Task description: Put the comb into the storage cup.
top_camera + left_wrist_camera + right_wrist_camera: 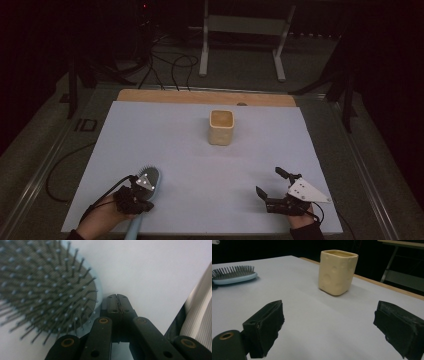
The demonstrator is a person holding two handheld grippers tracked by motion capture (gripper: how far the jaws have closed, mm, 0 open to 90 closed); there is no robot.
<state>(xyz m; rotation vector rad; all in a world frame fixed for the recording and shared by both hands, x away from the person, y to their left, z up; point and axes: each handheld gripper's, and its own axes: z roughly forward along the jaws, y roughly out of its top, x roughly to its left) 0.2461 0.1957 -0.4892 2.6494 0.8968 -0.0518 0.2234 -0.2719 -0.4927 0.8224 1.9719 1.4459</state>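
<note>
Tabletop: we see a pale sheet, wood strip at the far edge.
Cup: stands alone mid-sheet.
Brush: beside left tongs, pressed together.
Right tongs: spread.

A pale sheet covers the tabletop, whose wooden edge shows along the upper middle. Beyond it, at upper centre, stands a white metal frame, with dark cables on the floor to its left.
</note>
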